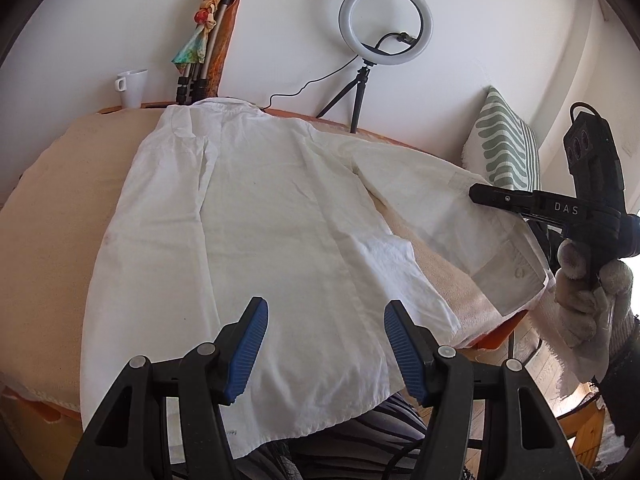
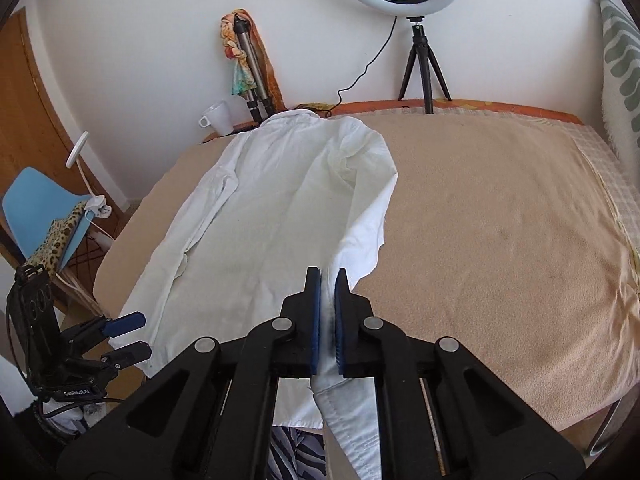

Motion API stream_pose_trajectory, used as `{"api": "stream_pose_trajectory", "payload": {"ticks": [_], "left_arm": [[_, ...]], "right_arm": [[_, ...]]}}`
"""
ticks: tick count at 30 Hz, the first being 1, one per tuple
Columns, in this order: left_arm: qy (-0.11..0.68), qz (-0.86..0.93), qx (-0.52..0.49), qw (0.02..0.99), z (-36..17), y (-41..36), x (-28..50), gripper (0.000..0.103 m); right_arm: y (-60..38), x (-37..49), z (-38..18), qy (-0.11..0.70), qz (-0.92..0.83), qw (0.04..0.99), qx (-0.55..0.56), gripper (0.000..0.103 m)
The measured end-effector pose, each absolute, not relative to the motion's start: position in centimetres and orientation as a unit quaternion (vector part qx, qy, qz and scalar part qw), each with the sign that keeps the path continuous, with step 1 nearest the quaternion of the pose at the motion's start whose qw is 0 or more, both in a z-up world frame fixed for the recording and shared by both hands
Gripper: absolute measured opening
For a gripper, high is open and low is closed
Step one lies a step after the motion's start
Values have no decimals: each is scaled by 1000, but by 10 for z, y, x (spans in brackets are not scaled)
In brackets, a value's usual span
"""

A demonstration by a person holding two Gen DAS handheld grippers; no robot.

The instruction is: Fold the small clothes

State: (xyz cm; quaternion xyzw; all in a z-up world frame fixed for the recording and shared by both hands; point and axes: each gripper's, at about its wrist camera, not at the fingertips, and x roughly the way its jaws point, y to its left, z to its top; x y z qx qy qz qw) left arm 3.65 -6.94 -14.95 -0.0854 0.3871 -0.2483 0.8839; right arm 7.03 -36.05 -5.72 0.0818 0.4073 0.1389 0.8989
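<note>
Blue-padded jaws of the left gripper (image 1: 326,344) are held wide apart above the hem of the white shirt (image 1: 256,216), with nothing gripped. The right gripper (image 2: 328,312) is seen with jaws nearly shut on the cuff of the right sleeve (image 2: 348,420), lifted off the table (image 2: 500,220) at its near edge. The shirt is laid flat along the table's left side, collar toward the far edge. One side appears folded inward already; the sleeve fold is judged in progress, and the crosswise folds remain.
</note>
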Motion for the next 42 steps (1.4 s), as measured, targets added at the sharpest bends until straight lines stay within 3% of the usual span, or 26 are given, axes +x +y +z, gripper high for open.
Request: {"api": "stream_pose_trajectory", "payload": {"ticks": [8, 10, 12, 18, 24, 30, 32, 37, 42], "left_arm": [[391, -224, -95, 888, -151, -47, 32, 63], [393, -223, -99, 887, -152, -45, 32, 63], [398, -228, -107, 882, -154, -45, 33, 63], [403, -251, -112, 873, -156, -63, 37, 63], [409, -261, -75, 871, -160, -92, 39, 63], [390, -272, -33, 879, -150, -115, 31, 58], [388, -278, -8, 879, -151, -123, 28, 51], [409, -249, -2, 878, -166, -123, 34, 51], [440, -254, -70, 858, -180, -101, 54, 29]], "right_arm": [[-268, 80, -109, 470, 242, 849, 17, 10], [-265, 80, -118, 489, 251, 835, 28, 35], [-273, 79, -117, 487, 267, 829, 60, 44], [-328, 68, -101, 457, 253, 840, 145, 45], [-372, 86, -126, 487, 178, 837, 176, 45], [-380, 107, -153, 506, 169, 821, 203, 45], [-382, 110, -157, 509, 174, 815, 216, 45], [-370, 112, -164, 519, 199, 796, 239, 45], [-367, 128, -175, 526, 176, 795, 244, 44]]}}
